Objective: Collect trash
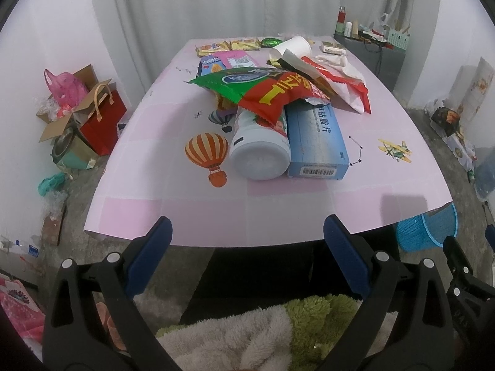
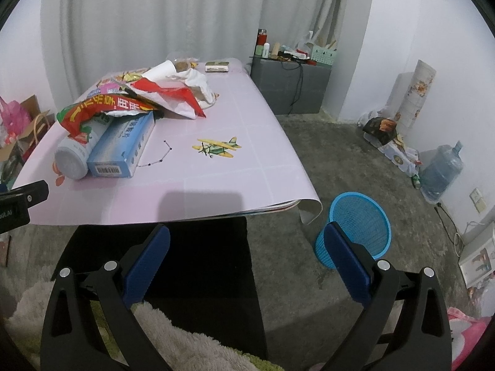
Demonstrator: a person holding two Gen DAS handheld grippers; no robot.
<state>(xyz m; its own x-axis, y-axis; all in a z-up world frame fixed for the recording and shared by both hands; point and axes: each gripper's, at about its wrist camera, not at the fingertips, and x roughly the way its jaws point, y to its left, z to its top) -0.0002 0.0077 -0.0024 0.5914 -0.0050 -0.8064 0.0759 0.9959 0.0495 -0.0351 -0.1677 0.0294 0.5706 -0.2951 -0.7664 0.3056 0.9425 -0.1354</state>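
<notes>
Both my grippers hang short of the table edge, left gripper [image 1: 247,232] and right gripper [image 2: 249,241] spread wide, empty. Beyond: white bottle [image 1: 258,145] beside blue box [image 1: 315,142], red wrapper [image 1: 278,92] draped over them; blue mesh basket [image 2: 355,225] on floor, right.

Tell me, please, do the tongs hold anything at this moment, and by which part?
Nothing is held. The left tongs and the right tongs are both open and empty, short of the trash pile on the table.
</notes>
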